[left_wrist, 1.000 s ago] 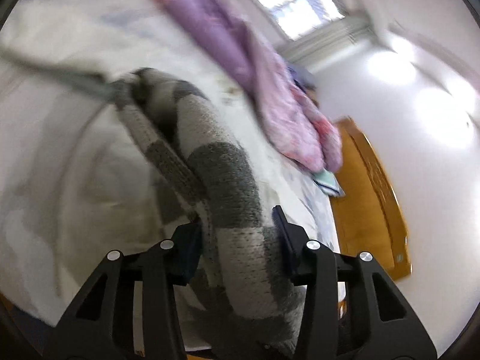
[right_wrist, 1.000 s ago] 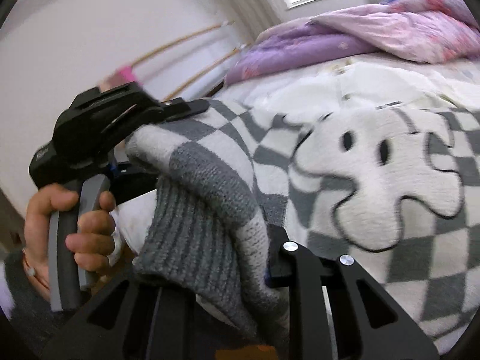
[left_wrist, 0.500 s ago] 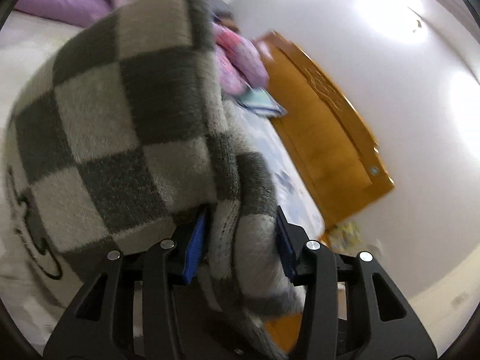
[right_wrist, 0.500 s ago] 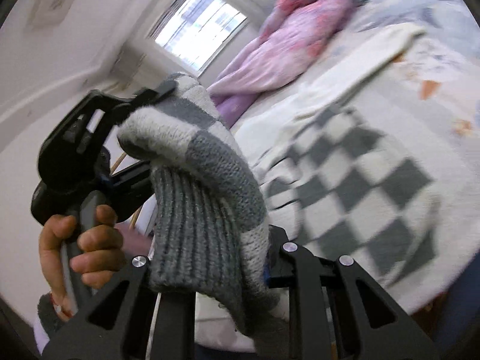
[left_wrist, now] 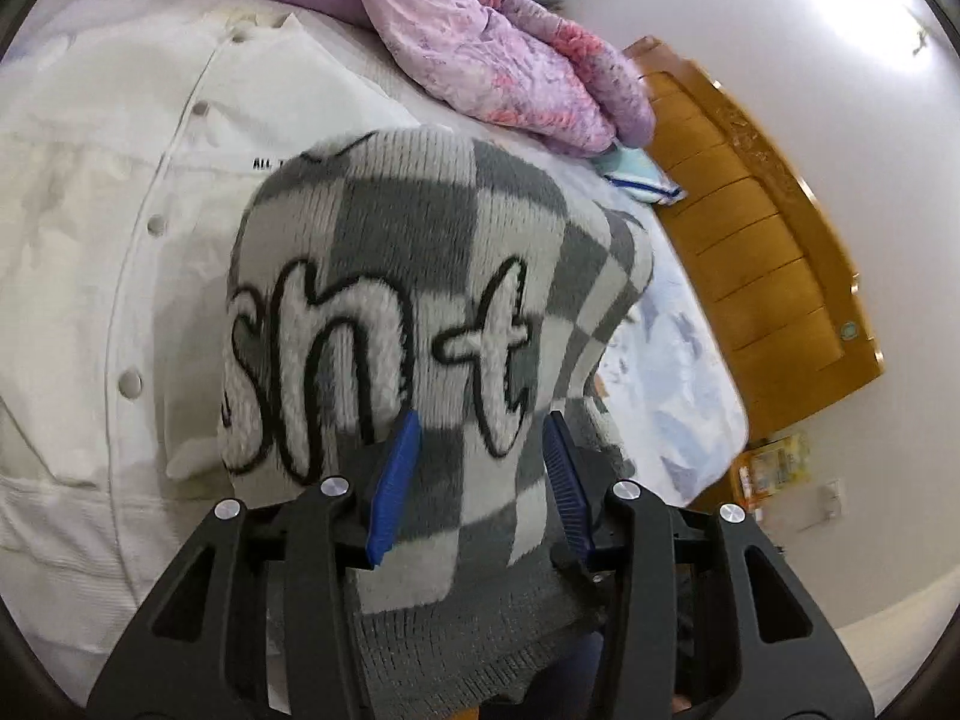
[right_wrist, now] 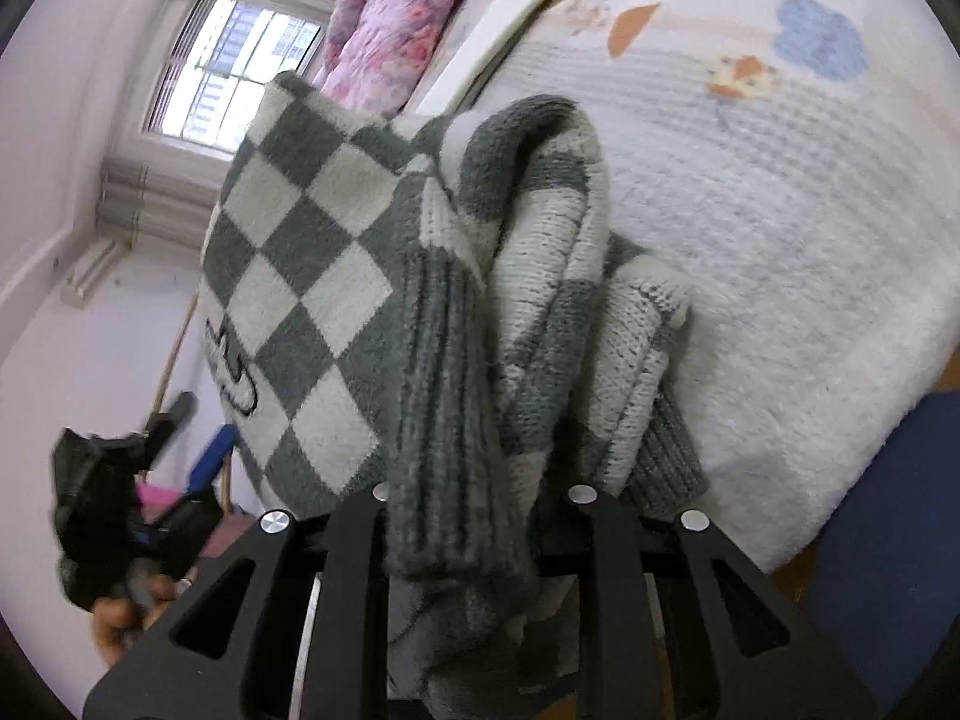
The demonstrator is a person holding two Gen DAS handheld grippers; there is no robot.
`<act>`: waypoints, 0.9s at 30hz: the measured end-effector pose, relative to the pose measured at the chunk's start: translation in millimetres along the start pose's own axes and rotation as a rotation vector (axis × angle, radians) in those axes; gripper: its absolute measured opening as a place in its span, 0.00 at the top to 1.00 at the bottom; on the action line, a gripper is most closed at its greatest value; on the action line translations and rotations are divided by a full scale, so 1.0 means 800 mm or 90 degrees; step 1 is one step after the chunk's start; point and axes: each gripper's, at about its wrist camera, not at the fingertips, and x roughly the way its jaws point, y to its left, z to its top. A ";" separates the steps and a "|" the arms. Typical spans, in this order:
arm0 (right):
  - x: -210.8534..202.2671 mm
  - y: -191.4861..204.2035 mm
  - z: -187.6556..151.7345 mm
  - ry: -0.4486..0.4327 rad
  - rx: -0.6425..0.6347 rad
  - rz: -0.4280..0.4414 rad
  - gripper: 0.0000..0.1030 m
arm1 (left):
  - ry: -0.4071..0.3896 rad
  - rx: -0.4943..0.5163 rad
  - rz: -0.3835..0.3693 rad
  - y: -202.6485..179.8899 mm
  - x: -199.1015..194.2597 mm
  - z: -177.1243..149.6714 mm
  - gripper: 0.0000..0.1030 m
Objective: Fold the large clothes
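A grey and white checkered knit sweater (left_wrist: pixel 420 276) with fuzzy white lettering hangs bunched in front of the left wrist camera. My left gripper (left_wrist: pixel 480 468) has its blue pads apart, with the sweater's lower part draped between and over them. In the right wrist view the same sweater (right_wrist: pixel 336 276) hangs folded over itself, its grey ribbed hem (right_wrist: pixel 444 420) caught between the fingers of my right gripper (right_wrist: pixel 474 498), which is shut on it. The left gripper (right_wrist: pixel 126 516) shows at the lower left there, in a hand.
A white button-up garment (left_wrist: pixel 120 228) lies spread on the bed behind the sweater. A purple and pink quilt (left_wrist: pixel 492 42) is heaped at the back. A wooden headboard (left_wrist: pixel 768 240) stands at the right. The bed's printed sheet (right_wrist: pixel 750 150) and its edge show in the right wrist view.
The sweater has been lifted and swung round; the lettered side now faces the left camera. The left pads have opened wider. The right gripper still holds the ribbed hem.
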 end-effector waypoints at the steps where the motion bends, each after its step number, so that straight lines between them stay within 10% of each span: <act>1: -0.004 0.006 0.003 0.007 -0.013 -0.012 0.77 | -0.002 0.003 0.008 0.005 -0.002 -0.001 0.57; 11: -0.074 0.055 0.018 -0.049 -0.197 -0.110 0.74 | 0.055 0.107 0.106 -0.021 0.039 0.001 0.51; 18: 0.007 0.098 0.022 0.015 -0.320 -0.143 0.74 | 0.080 0.112 0.132 -0.026 0.059 0.016 0.50; 27: 0.039 0.073 0.053 0.098 -0.249 -0.207 0.84 | 0.097 0.106 0.119 -0.026 0.068 0.025 0.48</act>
